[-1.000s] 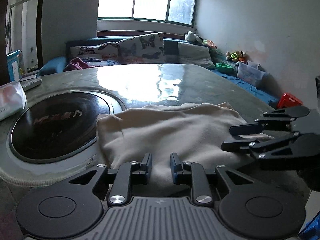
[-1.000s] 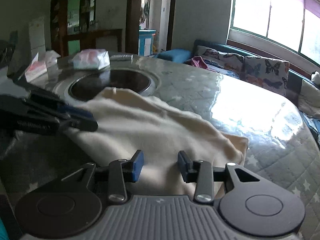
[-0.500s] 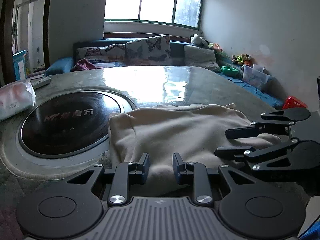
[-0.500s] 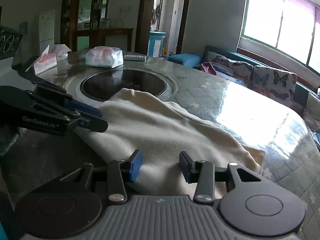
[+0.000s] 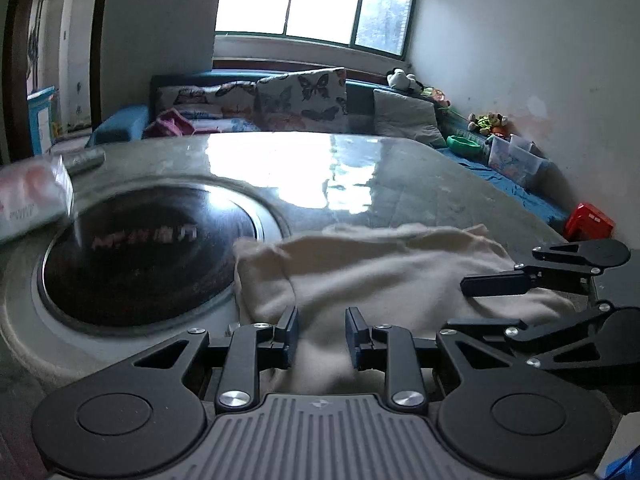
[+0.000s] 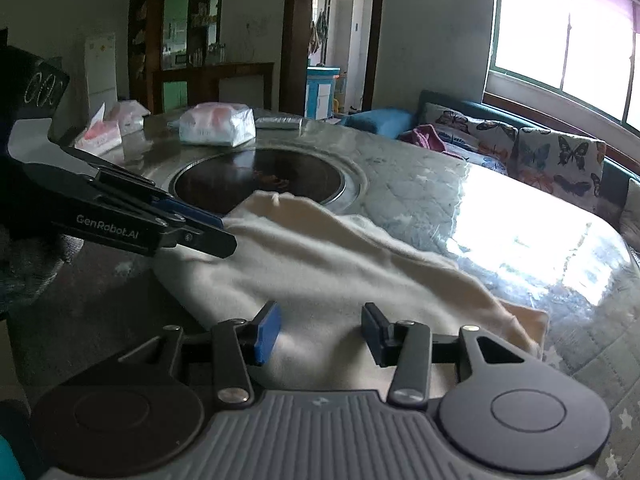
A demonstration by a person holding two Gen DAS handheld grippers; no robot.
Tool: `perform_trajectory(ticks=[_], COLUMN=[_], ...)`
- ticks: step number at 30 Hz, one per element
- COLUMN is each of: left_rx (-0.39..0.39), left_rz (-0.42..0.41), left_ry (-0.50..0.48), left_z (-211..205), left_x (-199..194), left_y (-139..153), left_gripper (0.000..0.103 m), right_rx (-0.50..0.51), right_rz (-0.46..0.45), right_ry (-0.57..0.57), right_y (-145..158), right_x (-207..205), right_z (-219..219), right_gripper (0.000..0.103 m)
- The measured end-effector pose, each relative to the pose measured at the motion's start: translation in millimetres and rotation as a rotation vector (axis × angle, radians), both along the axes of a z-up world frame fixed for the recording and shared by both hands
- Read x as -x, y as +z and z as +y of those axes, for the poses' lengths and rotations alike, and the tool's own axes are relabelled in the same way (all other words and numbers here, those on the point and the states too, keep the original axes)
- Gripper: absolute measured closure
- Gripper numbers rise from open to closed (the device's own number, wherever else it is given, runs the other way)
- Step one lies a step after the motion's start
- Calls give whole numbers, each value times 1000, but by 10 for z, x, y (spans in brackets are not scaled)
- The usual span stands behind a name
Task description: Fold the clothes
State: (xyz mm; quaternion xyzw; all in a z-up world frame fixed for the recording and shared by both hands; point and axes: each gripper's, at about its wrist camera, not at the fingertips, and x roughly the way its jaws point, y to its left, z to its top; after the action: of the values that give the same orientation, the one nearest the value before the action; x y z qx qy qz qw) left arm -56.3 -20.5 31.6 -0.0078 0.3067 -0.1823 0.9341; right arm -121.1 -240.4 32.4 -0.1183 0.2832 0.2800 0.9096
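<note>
Cream garment (image 5: 380,276) lies part-folded on table (image 6: 460,184). Left gripper (image 5: 322,334) narrowly parted, empty; right gripper (image 6: 318,330) has just been opening — both seemingly released. Next: regrasp an edge — fold again.

Large round table (image 6: 420,184) fills mid-frame in both wrist views, its top covered by a grey quilted cloth under a glossy sheet; strong window glare at centre of the left view and at right of the right view. Dark round cooktop (image 5: 148,256) set flush in a pale ring, left of centre in the left view. Cream garment (image 6: 320,272) lies flat on the table at lower centre, one corner overlapping the cooktop rim. Wrapped tissue pack (image 6: 218,124) rests beyond the cooktop, grey remote control (image 6: 279,122) just beside it. Two more tissue packs (image 6: 98,136) at upper left of the right view.
</note>
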Motion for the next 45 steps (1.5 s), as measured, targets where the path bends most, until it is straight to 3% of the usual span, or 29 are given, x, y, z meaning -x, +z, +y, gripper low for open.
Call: perform_trajectory(ticks=[10,15,22,25,31,34,39,45], left_rx=[-7,6,2,-54,-64,-70,-63,-59], left_rz=[55,84,56,31,47,37,11,-2], left_ry=[-62,-14,12,15,29,37,48,64], left_z=[-196,-148,-135,-193,-202,-212,-205,-181], left_x=[-576,-819,-800,-788,-810,-763,-659,-509], left_y=[-66,-123,-68,-68,-119,-84,1,61], left_gripper=[75,75,75,75,73,70,54,45], right_rx=[-26,-43,-56,-62,-71,-77,-77,-69], right_rz=[26,37,40,44,54,60,56,54], right_ry=[-34,-43,-65,-68,-89,-98,-108,-119], right_y=[-72,-87,-105,-114,-107,-92,-73,-90], right_x=[-53,-71,-81,-79,-105,-119,-120,-86], right_z=[-36,-79,-104,-119,-121,-116,-91,-75], right_gripper=[42,37,29,27,18,15,1,0])
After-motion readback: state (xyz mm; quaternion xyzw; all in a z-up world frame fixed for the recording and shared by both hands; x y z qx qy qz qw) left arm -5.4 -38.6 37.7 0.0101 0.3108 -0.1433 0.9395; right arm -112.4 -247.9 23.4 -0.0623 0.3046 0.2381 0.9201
